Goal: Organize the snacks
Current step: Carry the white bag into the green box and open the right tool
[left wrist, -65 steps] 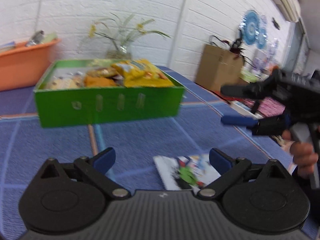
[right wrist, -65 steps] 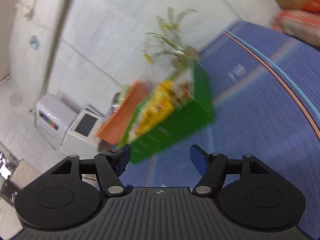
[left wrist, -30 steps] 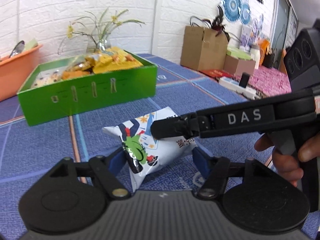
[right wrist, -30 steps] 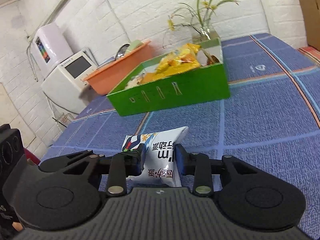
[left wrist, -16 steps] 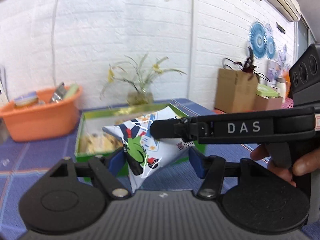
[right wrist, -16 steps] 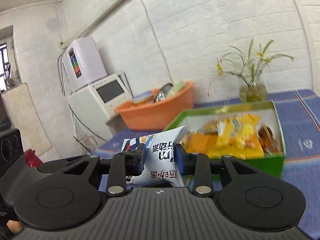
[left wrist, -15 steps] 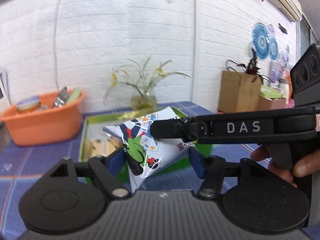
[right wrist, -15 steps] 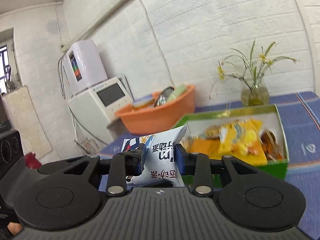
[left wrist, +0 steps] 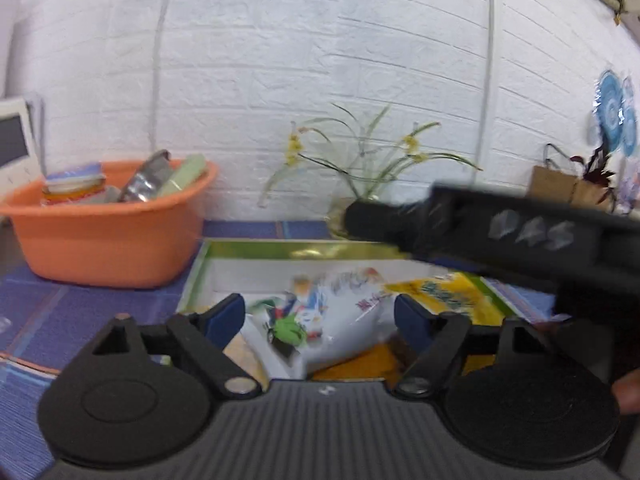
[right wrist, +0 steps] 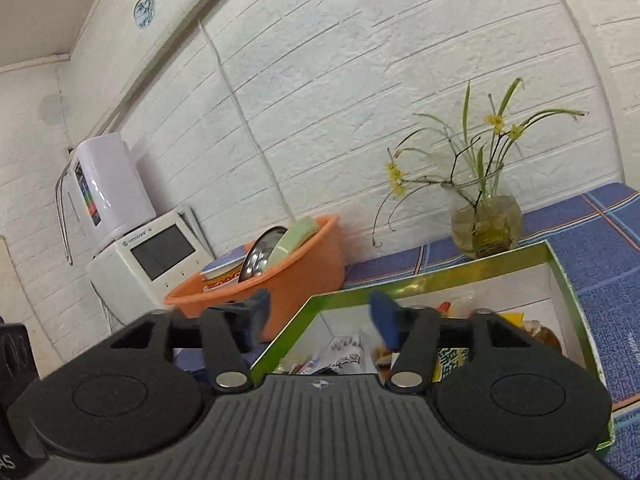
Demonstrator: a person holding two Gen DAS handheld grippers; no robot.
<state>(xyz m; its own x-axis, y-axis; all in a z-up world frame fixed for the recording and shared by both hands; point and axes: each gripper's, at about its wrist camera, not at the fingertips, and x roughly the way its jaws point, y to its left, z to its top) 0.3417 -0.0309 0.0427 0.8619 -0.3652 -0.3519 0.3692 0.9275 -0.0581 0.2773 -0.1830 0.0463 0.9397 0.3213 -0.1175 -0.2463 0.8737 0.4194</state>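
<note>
Snack bag [left wrist: 336, 312] lay crosswise inside the green box [left wrist: 280, 247], between the left gripper [left wrist: 320, 316]'s opening jaws, free of both pads, as the right gripper [right wrist: 320, 312]'s jaws opened empty above it.

White snack bag [left wrist: 340, 312] tilted, inside green box [left wrist: 280, 249]

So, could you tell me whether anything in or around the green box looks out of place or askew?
The white snack packet sits tilted on the other snacks in the green box, blurred, between the opening jaws of the left gripper; their pads look clear of it. Nothing looks spilled or damaged.
</note>
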